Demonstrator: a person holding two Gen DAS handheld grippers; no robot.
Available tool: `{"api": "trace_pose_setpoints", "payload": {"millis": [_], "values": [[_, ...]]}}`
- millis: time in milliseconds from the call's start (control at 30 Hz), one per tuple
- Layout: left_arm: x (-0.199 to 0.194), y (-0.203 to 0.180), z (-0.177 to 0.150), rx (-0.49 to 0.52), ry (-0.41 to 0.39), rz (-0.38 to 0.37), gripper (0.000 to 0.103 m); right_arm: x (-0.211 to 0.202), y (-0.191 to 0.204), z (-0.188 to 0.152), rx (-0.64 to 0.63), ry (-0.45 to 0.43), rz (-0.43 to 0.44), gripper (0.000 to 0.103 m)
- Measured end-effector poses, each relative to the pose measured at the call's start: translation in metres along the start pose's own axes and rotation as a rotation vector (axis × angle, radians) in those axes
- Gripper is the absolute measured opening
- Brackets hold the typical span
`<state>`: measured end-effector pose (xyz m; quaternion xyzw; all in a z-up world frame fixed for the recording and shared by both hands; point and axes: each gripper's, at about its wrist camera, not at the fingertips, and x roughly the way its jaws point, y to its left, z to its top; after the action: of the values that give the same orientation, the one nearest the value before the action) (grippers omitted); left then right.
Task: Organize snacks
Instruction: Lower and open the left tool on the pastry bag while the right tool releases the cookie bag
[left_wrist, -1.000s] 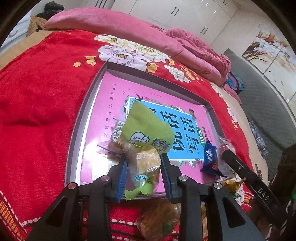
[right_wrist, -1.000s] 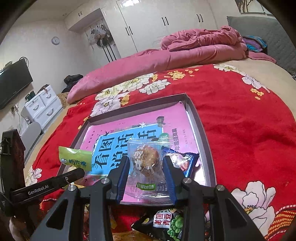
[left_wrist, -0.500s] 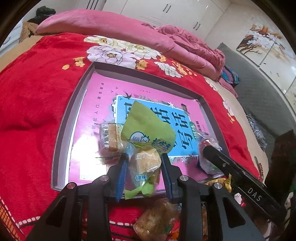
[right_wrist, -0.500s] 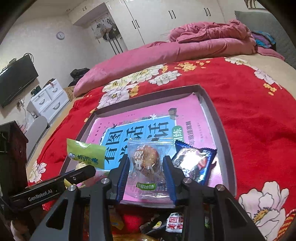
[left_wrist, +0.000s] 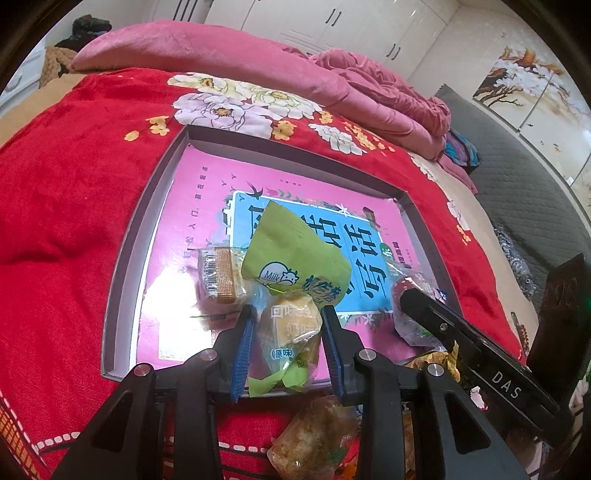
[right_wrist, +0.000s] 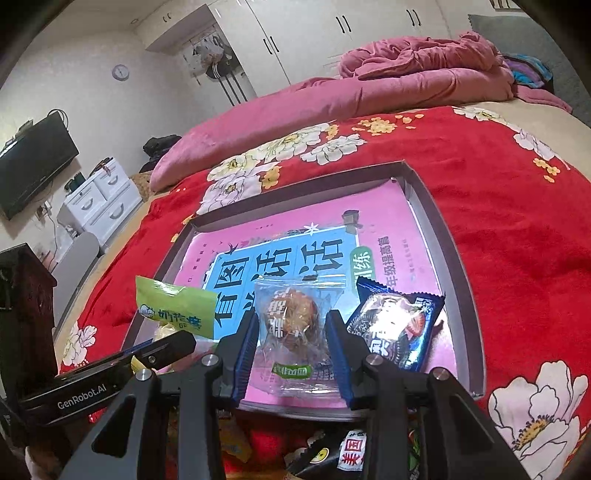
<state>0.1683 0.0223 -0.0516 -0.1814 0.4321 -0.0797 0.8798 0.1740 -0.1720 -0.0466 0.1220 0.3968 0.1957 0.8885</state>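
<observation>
Wrapper (left_wrist: 295, 266) crumpled green, clear below, printed text.

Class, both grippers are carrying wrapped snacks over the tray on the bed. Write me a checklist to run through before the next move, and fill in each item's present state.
1. Left gripper shut on the green milk-candy packet: ok.
2. Right gripper shut on the clear-wrapped pastry: ok.
3. Grey tray lies flat on the red blanket: ok.
4. Free space on the pink book lining the tray: ok, far half bare.
5. Blue cookie packet inside the tray: ok.
6. Snacks lying below the near tray edge: not ok, several remain outside.
</observation>
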Motion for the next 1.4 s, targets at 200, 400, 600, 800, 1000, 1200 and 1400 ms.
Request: {"api": "trace_pose_setpoints", "payload": {"millis": [200,400,600,800,1000,1200,1400], "values": [[0.002,-0.004,0.001,0.014,-0.002,-0.003,0.036,0.0,-0.002,0.0,0.01,0.003,0.007,0.039],[0.004,-0.008,0.001,0.009,0.0,-0.01,0.036,0.0,-0.003,0.001,0.014,0.004,0.011,0.039],[0.006,-0.011,0.001,0.014,0.004,-0.005,0.037,-0.004,-0.005,0.001,0.017,-0.006,0.007,0.039],[0.007,-0.013,0.0,0.013,0.003,-0.011,0.04,-0.009,-0.009,0.003,0.033,-0.013,0.008,0.041],[0.006,-0.013,0.0,0.009,0.002,-0.015,0.045,-0.011,-0.01,0.003,0.031,-0.02,0.007,0.042],[0.001,-0.011,0.002,-0.003,-0.007,-0.019,0.058,-0.016,-0.009,0.005,0.021,-0.035,0.002,0.049],[-0.001,-0.007,0.002,-0.018,-0.009,-0.015,0.061,-0.02,-0.009,0.006,0.021,-0.047,-0.005,0.05]]}}
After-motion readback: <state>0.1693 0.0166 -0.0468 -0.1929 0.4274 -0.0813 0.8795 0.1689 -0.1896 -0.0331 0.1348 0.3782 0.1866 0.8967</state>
